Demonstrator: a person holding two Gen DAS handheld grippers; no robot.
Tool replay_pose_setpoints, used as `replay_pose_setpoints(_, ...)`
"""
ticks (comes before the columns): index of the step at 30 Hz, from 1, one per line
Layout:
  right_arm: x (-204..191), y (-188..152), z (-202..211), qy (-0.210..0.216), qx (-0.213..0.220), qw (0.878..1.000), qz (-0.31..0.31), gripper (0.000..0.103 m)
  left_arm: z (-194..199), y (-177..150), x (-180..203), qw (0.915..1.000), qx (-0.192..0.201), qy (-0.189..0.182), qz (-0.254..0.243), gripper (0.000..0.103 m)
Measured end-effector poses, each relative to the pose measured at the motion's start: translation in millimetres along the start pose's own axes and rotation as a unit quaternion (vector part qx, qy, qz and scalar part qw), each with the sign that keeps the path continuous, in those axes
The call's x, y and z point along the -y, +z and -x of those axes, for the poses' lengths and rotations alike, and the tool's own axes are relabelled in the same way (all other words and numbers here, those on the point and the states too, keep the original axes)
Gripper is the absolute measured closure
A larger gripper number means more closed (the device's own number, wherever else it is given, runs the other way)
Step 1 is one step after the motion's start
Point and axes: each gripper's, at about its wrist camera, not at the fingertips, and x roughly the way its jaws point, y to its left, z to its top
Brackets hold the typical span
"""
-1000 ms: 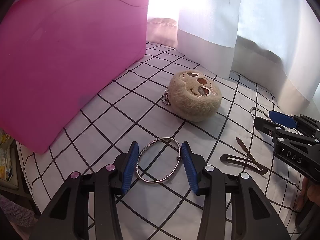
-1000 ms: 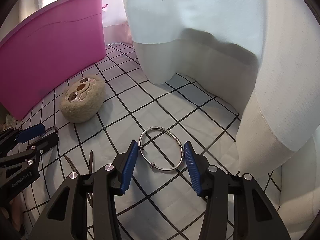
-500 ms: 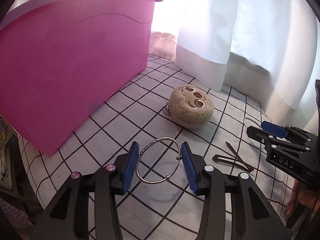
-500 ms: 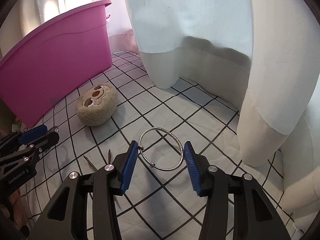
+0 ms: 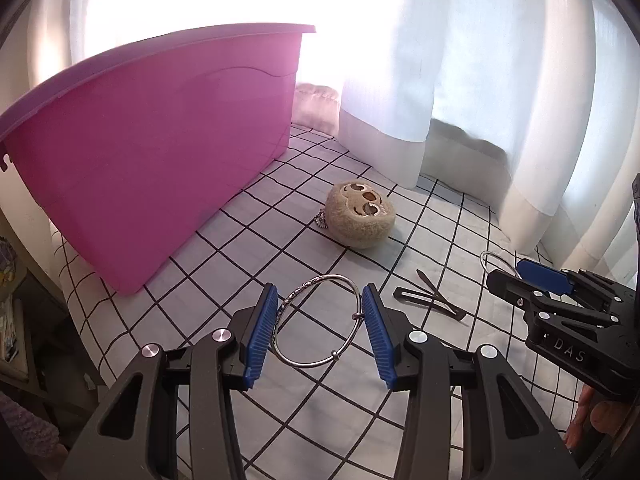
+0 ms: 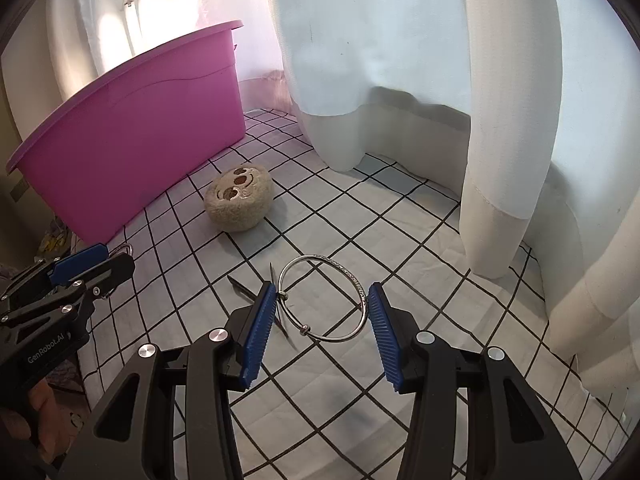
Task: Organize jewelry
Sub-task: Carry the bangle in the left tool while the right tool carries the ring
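Note:
My left gripper is shut on a silver bangle, held across its width above the checked cloth. My right gripper is shut on a second silver bangle the same way. Each gripper shows in the other's view, the right one to the right and the left one to the left. A brown hair clip lies on the cloth between them. A plush sloth-face charm with a ball chain lies farther back.
A large pink plastic tub stands at the back left, its rim well above the cloth. White curtains hang along the back and right. The bed edge drops off at the left, with clutter below.
Both grippers have risen and pulled back from the cloth with their bangles, so the tub, plush charm and hair clip look smaller and farther. The jaws have not changed.

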Motion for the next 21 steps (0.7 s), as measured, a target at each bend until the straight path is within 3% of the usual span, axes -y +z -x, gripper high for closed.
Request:
replay_pose_setpoints(9,-29,14,74,0.008,0.034,0.999,0.009,0.057,81,20,-14,0.9994,0.029,0.004,0.021,0.06)
replay_pose_setpoints(21,-106,91,135,0.05,0.104,0.993,0.025,0.057,154,91,-80,0.9956,0.083,0.012,0.04,0.06)
